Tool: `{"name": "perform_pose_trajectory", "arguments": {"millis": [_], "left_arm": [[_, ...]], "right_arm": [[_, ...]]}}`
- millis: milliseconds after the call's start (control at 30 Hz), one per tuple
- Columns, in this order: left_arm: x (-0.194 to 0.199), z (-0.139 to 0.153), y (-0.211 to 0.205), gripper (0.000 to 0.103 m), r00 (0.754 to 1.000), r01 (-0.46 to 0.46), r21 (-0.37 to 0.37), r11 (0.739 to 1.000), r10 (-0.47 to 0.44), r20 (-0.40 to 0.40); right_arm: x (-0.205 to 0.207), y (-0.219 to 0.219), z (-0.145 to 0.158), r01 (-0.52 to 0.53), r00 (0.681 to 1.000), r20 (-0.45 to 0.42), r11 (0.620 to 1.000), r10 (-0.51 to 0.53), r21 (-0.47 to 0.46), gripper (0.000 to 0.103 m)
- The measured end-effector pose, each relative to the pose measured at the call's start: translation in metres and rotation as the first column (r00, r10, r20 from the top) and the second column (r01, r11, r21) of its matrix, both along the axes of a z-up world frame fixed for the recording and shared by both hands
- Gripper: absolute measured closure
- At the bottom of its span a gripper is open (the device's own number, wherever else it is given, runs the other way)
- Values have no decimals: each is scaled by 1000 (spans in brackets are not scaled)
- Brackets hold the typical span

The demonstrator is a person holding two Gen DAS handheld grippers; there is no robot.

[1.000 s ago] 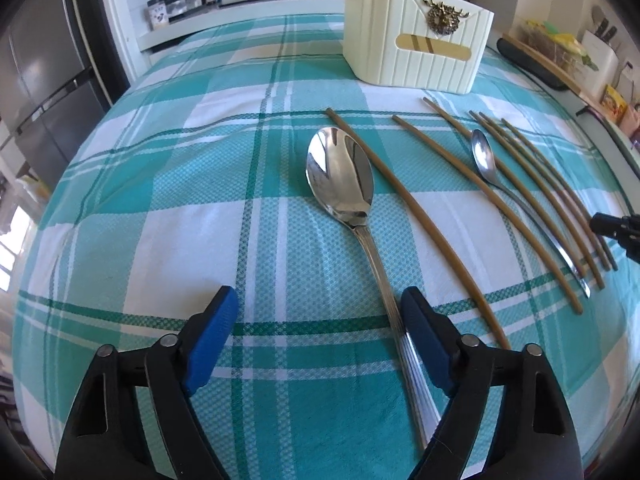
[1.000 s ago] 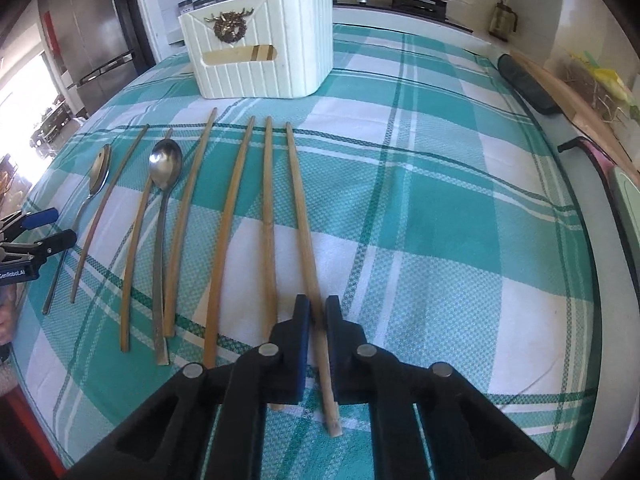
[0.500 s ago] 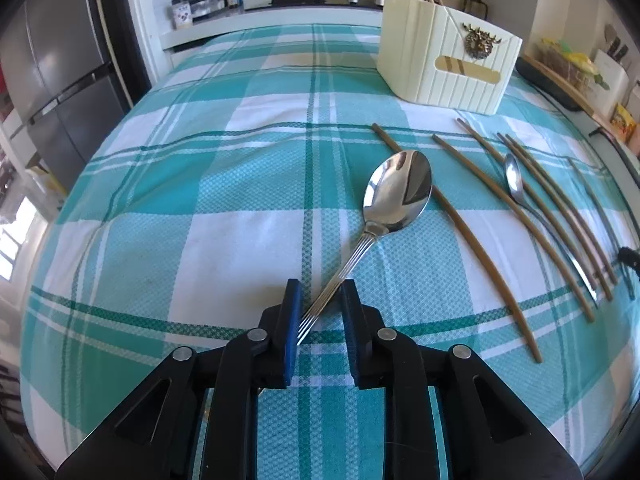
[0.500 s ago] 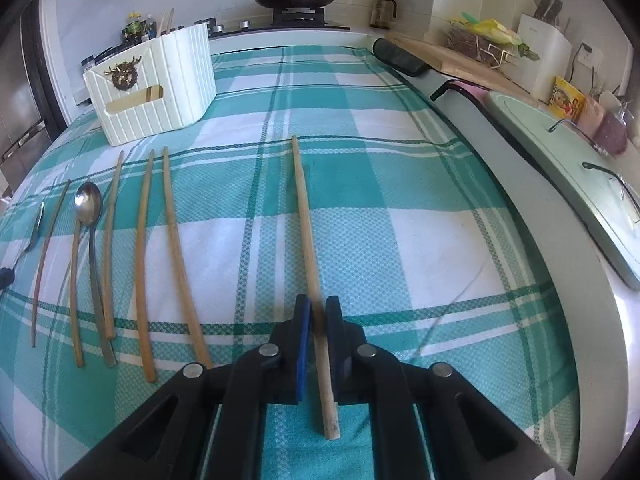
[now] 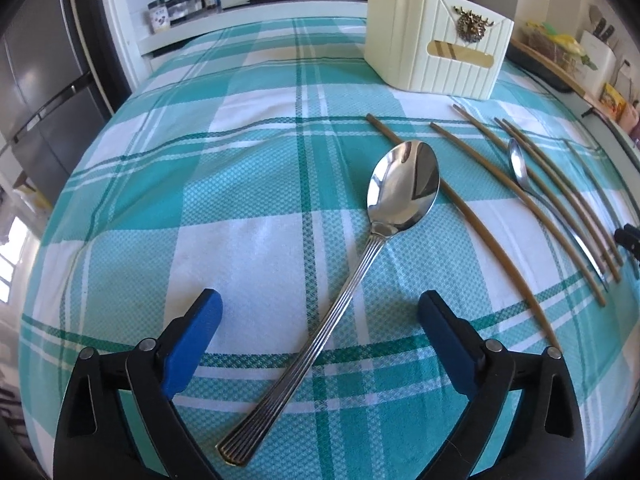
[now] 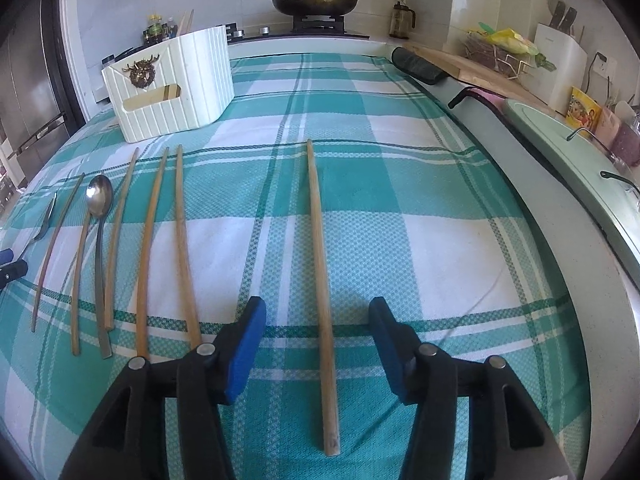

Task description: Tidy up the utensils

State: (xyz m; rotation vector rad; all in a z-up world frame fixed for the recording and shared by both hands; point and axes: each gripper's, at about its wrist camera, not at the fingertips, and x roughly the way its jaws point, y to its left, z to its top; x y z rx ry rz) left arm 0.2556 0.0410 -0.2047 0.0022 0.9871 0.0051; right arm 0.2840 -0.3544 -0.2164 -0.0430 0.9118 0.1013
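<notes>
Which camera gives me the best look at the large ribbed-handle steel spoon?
Left wrist view: the large steel spoon lies whole between the open left gripper fingers. The right wrist view shows only a sliver of it at the left edge.

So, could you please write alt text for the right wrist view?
The open right hand-held gripper straddles a lone chopstick lying on a teal plaid tablecloth; more chopsticks, a spoon and a cream holder sit left.

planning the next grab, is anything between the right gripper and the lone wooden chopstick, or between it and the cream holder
Nothing visible. The lone wooden chopstick lies flat between the open right gripper fingers. Only bare checked tablecloth separates it from the cream ribbed utensil holder.
</notes>
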Motion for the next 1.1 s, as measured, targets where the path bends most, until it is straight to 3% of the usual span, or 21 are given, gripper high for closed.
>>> {"name": "perform_pose_trajectory", "arguments": {"millis": [1100], "left_arm": [[-2,-1,1,1,1000,2,-4,1000,-2,11]], "right_arm": [[2,1,-1,-3,1000,0,1000,3,4,45]]}}
